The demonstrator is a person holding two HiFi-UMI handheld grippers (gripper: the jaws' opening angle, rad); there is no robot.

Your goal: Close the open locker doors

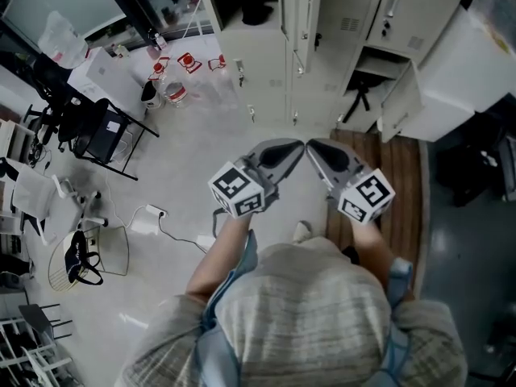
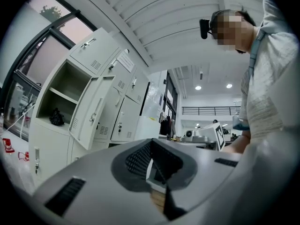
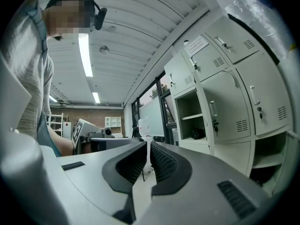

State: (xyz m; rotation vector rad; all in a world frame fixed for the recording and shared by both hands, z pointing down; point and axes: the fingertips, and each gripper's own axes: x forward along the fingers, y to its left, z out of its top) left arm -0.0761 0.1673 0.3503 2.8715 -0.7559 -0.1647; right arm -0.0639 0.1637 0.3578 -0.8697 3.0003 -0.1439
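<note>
Facing direction: both grippers are held level, and the locker bank (image 1: 266,63) lies at 12 o'clock in the head view.
Left gripper (image 1: 292,148): the jaws are clenched tip to tip; nothing is grasped.
Right gripper (image 1: 318,148): the jaws are clenched, with only a hairline slit between the pads; nothing is grasped.
Gripper pairing: the two tips are held just beside one another, so that a V is formed which points at the lockers.
Upper open door (image 1: 296,22): found at 12 o'clock from the tips and well apart from them; it is swung out toward the person and is seen nearly edge-on from above.
Open compartment (image 2: 58,86): exposed beside that door, at 10 o'clock in the left gripper view and at 1 o'clock in the right gripper view; a dark item (image 2: 56,117) is stored on its shelf.
Lower open door (image 1: 401,103): found at 1 o'clock from the tips, low on the bank, above the wooden board (image 1: 403,184).
Long axis: both doors are hung upright, so the hinge line and the free edge run vertically.
Nearer hand: the upper door is placed almost evenly between the two grippers; the lower door is judged nearer to the right one.
Task state: two doors are left open and neither is touched.
Coming move (judged): an approach toward 12 o'clock is required before a free edge can be pushed back to the cabinet face with closed jaws.
</note>
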